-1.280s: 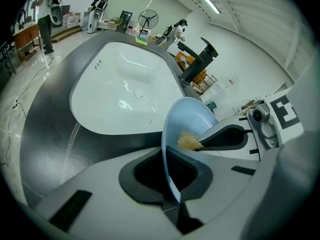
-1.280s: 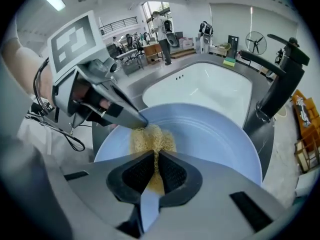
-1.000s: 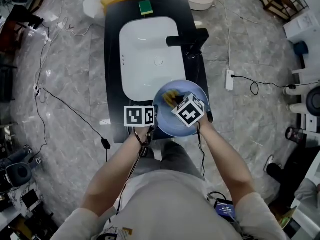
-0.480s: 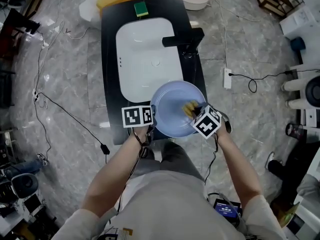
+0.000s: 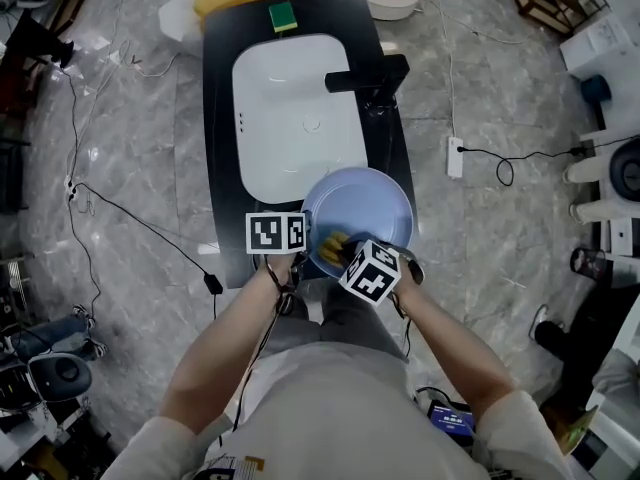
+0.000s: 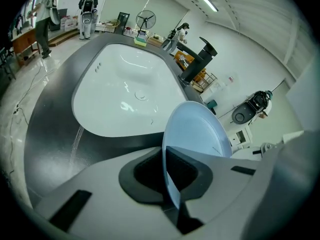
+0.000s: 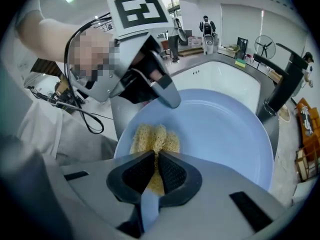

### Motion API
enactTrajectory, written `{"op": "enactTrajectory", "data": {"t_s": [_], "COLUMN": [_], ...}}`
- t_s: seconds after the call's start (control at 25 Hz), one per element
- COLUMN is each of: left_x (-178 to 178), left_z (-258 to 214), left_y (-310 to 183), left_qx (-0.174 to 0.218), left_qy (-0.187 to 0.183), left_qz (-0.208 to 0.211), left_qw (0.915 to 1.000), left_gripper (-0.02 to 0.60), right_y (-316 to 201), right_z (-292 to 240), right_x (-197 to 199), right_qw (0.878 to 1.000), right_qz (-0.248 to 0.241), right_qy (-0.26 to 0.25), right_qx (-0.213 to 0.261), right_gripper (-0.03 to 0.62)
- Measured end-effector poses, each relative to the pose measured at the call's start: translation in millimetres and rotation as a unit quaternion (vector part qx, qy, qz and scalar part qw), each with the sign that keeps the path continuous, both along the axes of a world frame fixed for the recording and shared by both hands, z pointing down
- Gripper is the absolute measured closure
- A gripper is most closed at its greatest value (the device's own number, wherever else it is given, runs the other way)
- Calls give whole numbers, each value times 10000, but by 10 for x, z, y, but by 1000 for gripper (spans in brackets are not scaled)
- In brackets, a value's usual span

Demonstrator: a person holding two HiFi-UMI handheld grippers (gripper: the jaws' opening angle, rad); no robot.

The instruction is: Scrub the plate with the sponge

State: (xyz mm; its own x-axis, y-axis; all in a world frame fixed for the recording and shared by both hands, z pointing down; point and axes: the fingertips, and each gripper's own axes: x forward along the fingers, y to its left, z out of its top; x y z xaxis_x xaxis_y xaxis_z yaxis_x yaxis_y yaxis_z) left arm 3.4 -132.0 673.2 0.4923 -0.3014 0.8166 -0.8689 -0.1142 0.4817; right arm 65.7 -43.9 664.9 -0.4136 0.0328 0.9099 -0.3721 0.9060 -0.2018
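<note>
My left gripper (image 6: 167, 169): jaws clamped on rim of plate (image 6: 200, 134), held over front edge of counter (image 5: 220, 168). My right gripper (image 7: 155, 171): jaws closed on sponge (image 7: 152, 136), pressed on plate's near-left part. Scrubbing probably midway; far side seems left to do.

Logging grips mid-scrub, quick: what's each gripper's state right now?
Left gripper: shut on the rim of the plate.
Right gripper: shut on the sponge, which is pressed against the plate.
</note>
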Motion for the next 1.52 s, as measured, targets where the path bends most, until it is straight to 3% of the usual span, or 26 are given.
{"op": "enactTrajectory", "data": {"t_s": [0.32, 0.56, 0.68, 0.84, 1.0, 1.16, 1.32, 1.52], "left_x": [79, 49, 64, 59, 46, 50, 45, 69], "left_z": [-15, -14, -15, -5, -8, -7, -8, -19], "left_y": [120, 129, 117, 101, 100, 95, 106, 135], "left_qx": [-56, -109, -109, -81, -76, -52, -38, -52], "left_qy": [255, 311, 270, 254, 246, 222, 163, 204], "left_qz": [15, -335, -434, -434, -479, -467, -385, -337], "left_qw": [9997, 9989, 9986, 9987, 9985, 9986, 9991, 9992], "left_gripper": [551, 554, 554, 554, 554, 552, 553, 554], "right_y": [-819, -1334, -1198, -675, -217, 53, 30, -315], "right_z": [-25, -51, -57, -40, -50, -12, -5, -11], "right_x": [88, 619, 922, 1110, 980, 570, 138, -83], "right_qw": [9973, 9821, 9806, 9865, 9924, 9974, 9996, 9997], "right_qz": [549, 1360, 1072, 498, 200, 139, 206, 117], "right_qy": [17, 680, 1123, 1366, 1166, 704, 175, 115], "right_qx": [490, 1115, 1197, 752, 326, 69, -54, 173], "right_gripper": [548, 549, 549, 549, 549, 549, 549, 549]}}
